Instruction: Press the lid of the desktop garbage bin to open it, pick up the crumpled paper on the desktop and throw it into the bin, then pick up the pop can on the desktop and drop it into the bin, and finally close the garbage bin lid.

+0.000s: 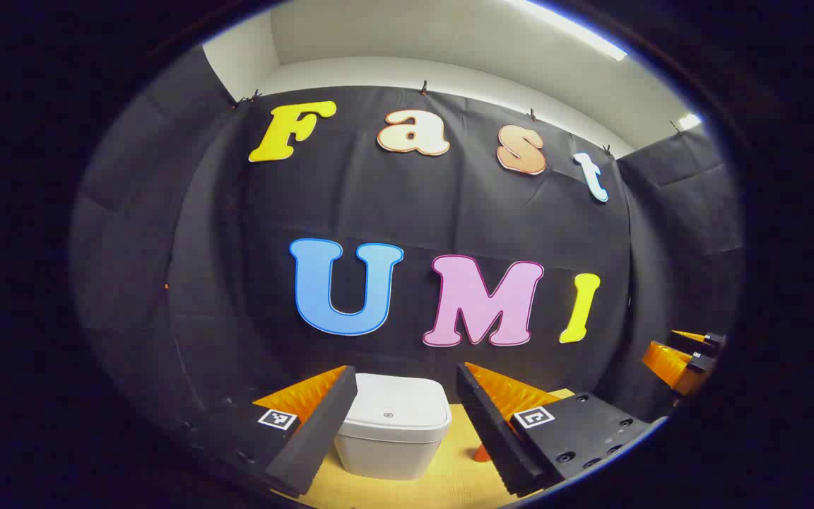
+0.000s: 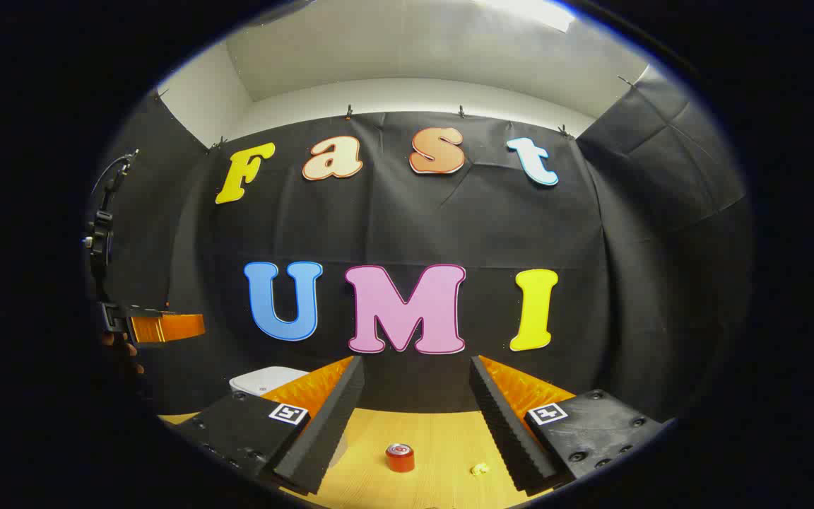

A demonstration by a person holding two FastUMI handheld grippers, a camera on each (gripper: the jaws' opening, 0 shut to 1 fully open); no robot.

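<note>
Left gripper (image 1: 407,417): jaws spread wide and empty, held above the desktop, framing the garbage bin (image 1: 393,431) between its fingers; it also shows at the left edge of the right gripper view, with part of a hand below it.

Garbage bin: white, squarish, standing on the wooden desktop (image 1: 449,474) near the back wall; its lid (image 1: 396,406) lies flat and shut, with a small round mark near the centre. What is inside cannot be told with the lid down.

Pop can (image 2: 400,457): red, upright on the desktop, well to the right of the bin, lying between the right gripper's fingers in its view.

Crumpled paper (image 2: 479,468): a small yellowish wad just right of the can, near the right-hand finger.

Right gripper (image 2: 417,424): jaws wide apart, holding nothing, above the desktop.

Step in hand: likely the lid press, not yet made.

Risk: a press off the lid's centre may tip or slide the light bin rather than pop it open.

Risk: the paper is small; wide jaws closing on it could nudge the can over.
</note>
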